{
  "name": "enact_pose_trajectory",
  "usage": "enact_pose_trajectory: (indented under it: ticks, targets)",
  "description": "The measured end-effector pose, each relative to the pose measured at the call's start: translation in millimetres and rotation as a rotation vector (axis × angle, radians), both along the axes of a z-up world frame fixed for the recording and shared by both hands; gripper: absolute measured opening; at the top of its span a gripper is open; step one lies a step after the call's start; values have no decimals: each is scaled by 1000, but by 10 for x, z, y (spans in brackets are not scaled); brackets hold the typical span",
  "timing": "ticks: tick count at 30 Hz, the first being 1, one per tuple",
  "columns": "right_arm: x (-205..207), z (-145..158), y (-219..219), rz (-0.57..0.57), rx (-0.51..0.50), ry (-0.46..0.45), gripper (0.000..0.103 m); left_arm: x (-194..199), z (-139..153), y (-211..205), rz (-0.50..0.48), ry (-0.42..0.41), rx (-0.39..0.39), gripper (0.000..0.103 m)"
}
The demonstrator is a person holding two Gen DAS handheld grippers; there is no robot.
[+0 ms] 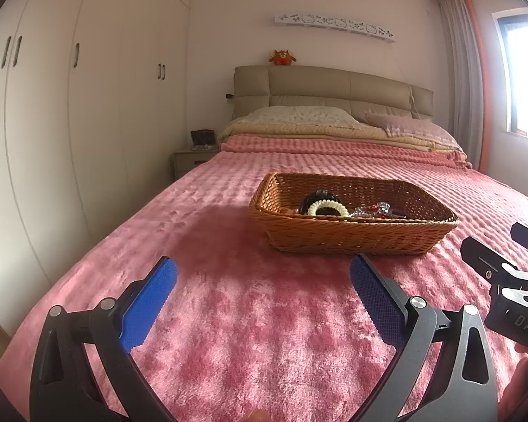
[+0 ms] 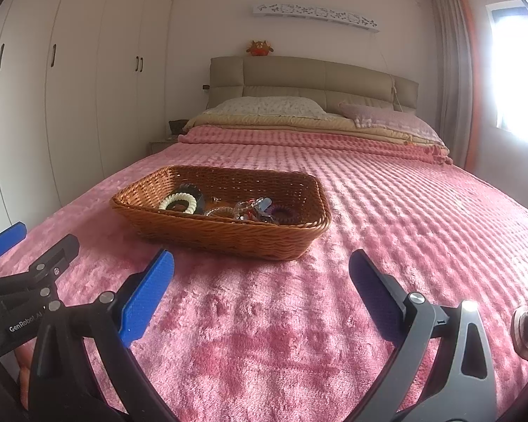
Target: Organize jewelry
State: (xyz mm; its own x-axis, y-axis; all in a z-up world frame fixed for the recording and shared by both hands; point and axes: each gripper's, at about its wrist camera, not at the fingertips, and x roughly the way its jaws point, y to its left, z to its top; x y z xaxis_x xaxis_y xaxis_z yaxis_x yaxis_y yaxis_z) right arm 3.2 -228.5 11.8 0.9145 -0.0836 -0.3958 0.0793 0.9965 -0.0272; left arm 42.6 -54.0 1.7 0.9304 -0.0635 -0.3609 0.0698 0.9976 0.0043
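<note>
A brown wicker basket (image 1: pixel 348 237) (image 2: pixel 225 237) sits on the pink bedspread. Inside lie a cream spiral hair tie (image 1: pixel 327 207) (image 2: pixel 178 202), a black ring (image 1: pixel 319 197), clear and red trinkets (image 1: pixel 375 210) (image 2: pixel 250 209) and a purple spiral tie (image 2: pixel 281 213). My left gripper (image 1: pixel 264 274) hovers open over the blanket, short of the basket's near left corner, with nothing between its blue pads. My right gripper (image 2: pixel 262 267) also stands open and empty, just short of the basket's near wall. Each gripper shows at the edge of the other's view.
The pink plush bedspread (image 2: pixel 422 218) covers the bed, with pillows (image 1: pixel 299 116) and a padded headboard (image 1: pixel 334 88) at the far end. White wardrobes (image 1: pixel 70 105) line the left wall, and a nightstand (image 1: pixel 190 160) stands beside the bed. A round dark object (image 2: pixel 526 330) lies at the right.
</note>
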Motion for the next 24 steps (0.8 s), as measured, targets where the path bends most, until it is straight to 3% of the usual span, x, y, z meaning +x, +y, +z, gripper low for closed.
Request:
enact_pose_trajectory:
  ticks: [24]
  targets:
    - [-14,19,-11,-4,4,-1,95,2,4,-6,9,0,2,95]
